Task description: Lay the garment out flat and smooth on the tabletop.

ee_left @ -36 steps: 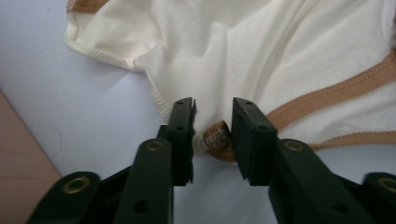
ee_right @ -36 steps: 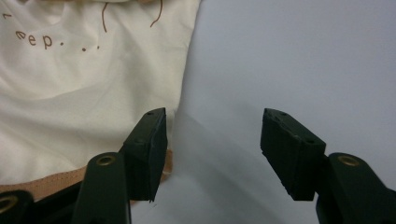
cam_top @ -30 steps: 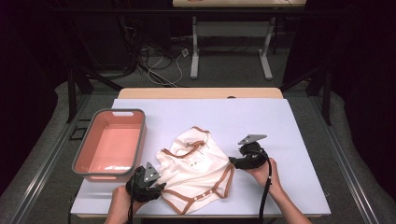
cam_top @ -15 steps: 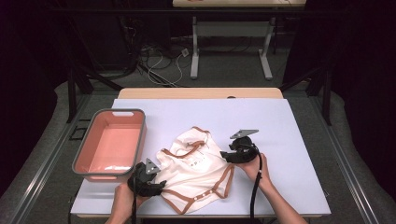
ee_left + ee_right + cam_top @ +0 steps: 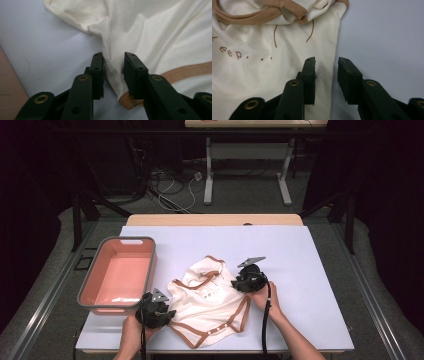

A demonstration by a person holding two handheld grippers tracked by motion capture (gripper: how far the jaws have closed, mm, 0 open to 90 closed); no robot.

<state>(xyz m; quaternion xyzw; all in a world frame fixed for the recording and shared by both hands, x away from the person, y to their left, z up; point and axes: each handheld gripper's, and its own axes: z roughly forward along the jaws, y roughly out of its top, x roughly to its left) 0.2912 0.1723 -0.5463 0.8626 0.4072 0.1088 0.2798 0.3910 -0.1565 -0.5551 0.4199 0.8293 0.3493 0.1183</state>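
Note:
A cream baby bodysuit [image 5: 210, 301] with tan trim lies crumpled on the pale blue mat. My left gripper [image 5: 169, 313] sits at its lower left edge. In the left gripper view a stitched cream seam fold [image 5: 110, 70] rises between the jaws of that gripper [image 5: 113, 62], which have just been closing; a gap still shows on the seam's left side. My right gripper [image 5: 236, 284] rests at the garment's right side. In the right gripper view its jaws [image 5: 326, 66] straddle the bodysuit's [image 5: 274, 72] side edge; they too have just been closing, and the pads stand apart.
A pink basin with a grey rim [image 5: 129, 240] stands at the mat's left side, close to my left hand. The pale blue mat [image 5: 310, 270] stretches bare to the right of the garment. Table legs and cables lie beyond the far edge.
My right gripper has slid left onto the bodysuit's right edge. The left gripper has stayed at the lower left edge.

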